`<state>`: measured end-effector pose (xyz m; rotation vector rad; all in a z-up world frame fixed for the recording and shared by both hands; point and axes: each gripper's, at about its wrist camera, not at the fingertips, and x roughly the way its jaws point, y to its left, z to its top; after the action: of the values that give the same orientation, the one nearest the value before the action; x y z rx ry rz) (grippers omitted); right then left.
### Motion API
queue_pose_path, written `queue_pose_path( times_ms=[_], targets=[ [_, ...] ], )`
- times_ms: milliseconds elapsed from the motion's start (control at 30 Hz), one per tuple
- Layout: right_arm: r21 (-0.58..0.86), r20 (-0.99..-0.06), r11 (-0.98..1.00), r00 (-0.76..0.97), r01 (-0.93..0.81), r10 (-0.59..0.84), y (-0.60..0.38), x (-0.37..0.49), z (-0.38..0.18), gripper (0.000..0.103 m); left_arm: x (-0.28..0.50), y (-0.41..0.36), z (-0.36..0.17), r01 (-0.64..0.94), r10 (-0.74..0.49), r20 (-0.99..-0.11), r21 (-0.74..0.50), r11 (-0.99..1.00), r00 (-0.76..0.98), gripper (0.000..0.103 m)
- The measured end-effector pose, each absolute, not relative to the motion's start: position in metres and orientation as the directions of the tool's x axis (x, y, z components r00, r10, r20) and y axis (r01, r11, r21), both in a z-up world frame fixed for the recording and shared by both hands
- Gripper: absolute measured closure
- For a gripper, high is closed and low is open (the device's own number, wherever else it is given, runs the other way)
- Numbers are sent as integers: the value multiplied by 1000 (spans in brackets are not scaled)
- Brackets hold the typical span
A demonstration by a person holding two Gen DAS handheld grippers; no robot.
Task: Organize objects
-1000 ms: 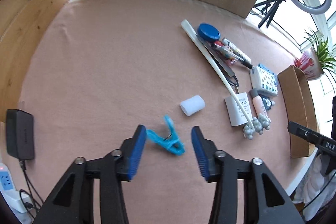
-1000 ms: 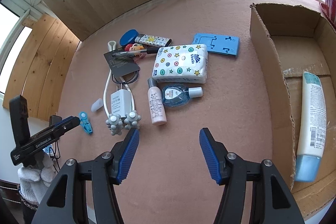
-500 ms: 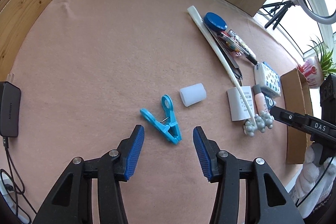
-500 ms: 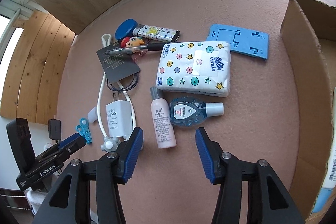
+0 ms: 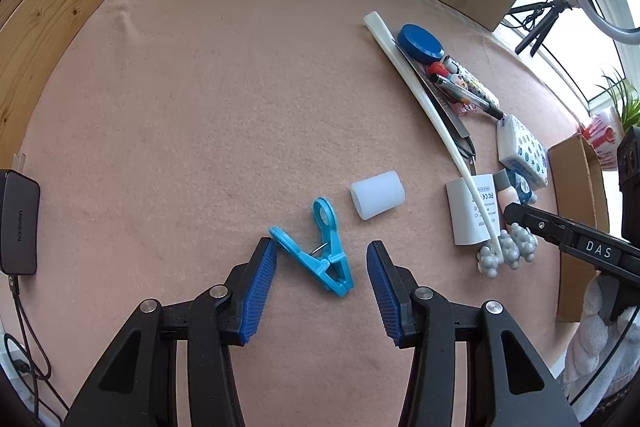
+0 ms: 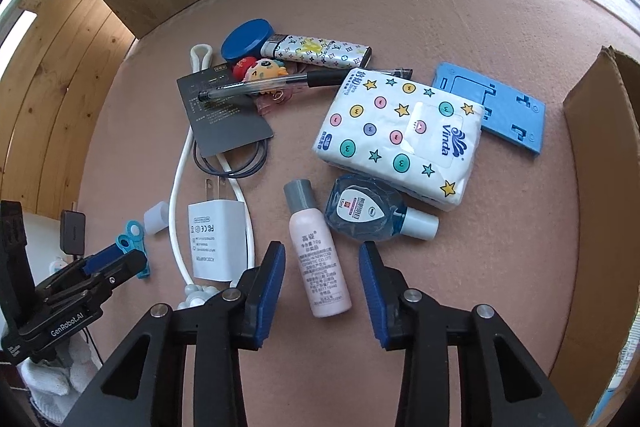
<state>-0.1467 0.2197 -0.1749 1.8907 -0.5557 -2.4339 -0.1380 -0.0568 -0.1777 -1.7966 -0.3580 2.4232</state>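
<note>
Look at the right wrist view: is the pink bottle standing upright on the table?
No, the pink bottle lies flat on its side on the table, between the open fingers of the right gripper.

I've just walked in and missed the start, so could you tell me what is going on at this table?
A person is sorting clutter with two handheld grippers. The left gripper is open around a blue clothespin, gripping nothing. The right gripper is open over a pink bottle, also not closed. Other items lie loose on the table, beside a cardboard box.
</note>
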Motion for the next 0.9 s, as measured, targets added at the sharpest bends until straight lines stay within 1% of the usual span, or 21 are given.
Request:
queue_pose_path(
  times_ms=[67, 100, 200, 233, 333, 667, 900],
  targets=[
    [274, -938, -941, -271, -197, -216, 219, -146, -175, 75, -137, -58, -177, 56, 206, -931, -233, -971, -301, 63],
    [274, -938, -942, -271, -193, -218, 219, -145, -175, 78, -136, -59, -177, 55, 204, -931, -231, -971, -302, 65],
    [272, -938, -944, -272, -184, -217, 219, -142, -176, 83, -133, -64, -176, 53, 209, -929, -236, -970, -307, 72],
    [274, -937, -944, -273, -184, -219, 218, -141, -176, 83, -134, -64, -177, 54, 207, -929, -234, -971, -307, 76],
    [281, -934, -941, -279, -187, -224, 220, -134, -176, 85, -131, -68, -176, 58, 208, -927, -237, -970, -311, 79],
    [350, -910, -906, -313, -237, -270, 231, -100, -170, 85, -114, -76, -171, 77, 251, -916, -288, -955, -313, 79],
    [335, -899, -912, -371, -237, -234, 235, -77, -146, 85, -105, -64, -159, 56, 267, -905, -302, -952, -332, 79]
  ],
)
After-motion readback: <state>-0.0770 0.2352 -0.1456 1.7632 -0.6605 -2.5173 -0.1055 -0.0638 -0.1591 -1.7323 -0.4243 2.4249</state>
